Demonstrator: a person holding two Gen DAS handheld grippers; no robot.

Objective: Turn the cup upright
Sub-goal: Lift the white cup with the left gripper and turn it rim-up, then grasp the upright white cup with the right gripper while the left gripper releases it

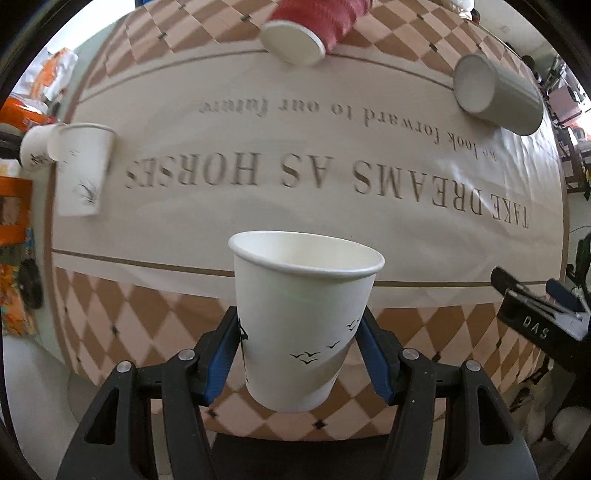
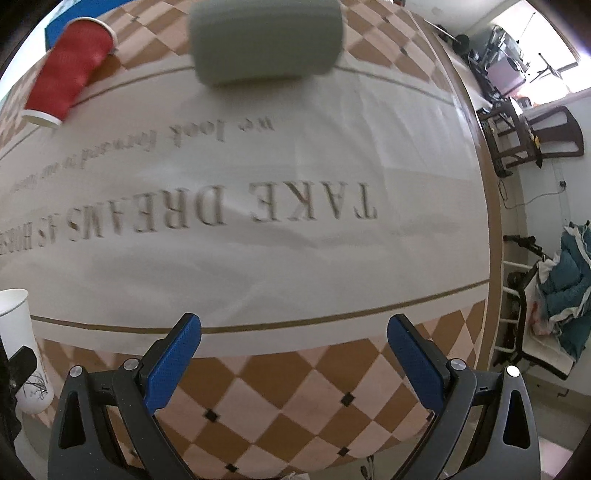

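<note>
My left gripper (image 1: 299, 350) is shut on a white paper cup with a bird print (image 1: 303, 317). The cup is upright, mouth up, held above the near edge of the table. The same cup shows at the left edge of the right wrist view (image 2: 20, 350). My right gripper (image 2: 295, 365) is open and empty over the near checkered border of the tablecloth. A grey cup (image 1: 495, 94) lies on its side at the far right, also in the right wrist view (image 2: 266, 40). A red cup (image 1: 314, 26) lies on its side at the far edge, also in the right wrist view (image 2: 68, 66).
Two white printed cups (image 1: 79, 170) stand upright at the table's left side. The tablecloth (image 1: 295, 206) has large grey lettering and a checkered border. The right gripper's body (image 1: 539, 314) shows at the right. Chairs and clutter (image 2: 532, 140) stand beyond the table's right edge.
</note>
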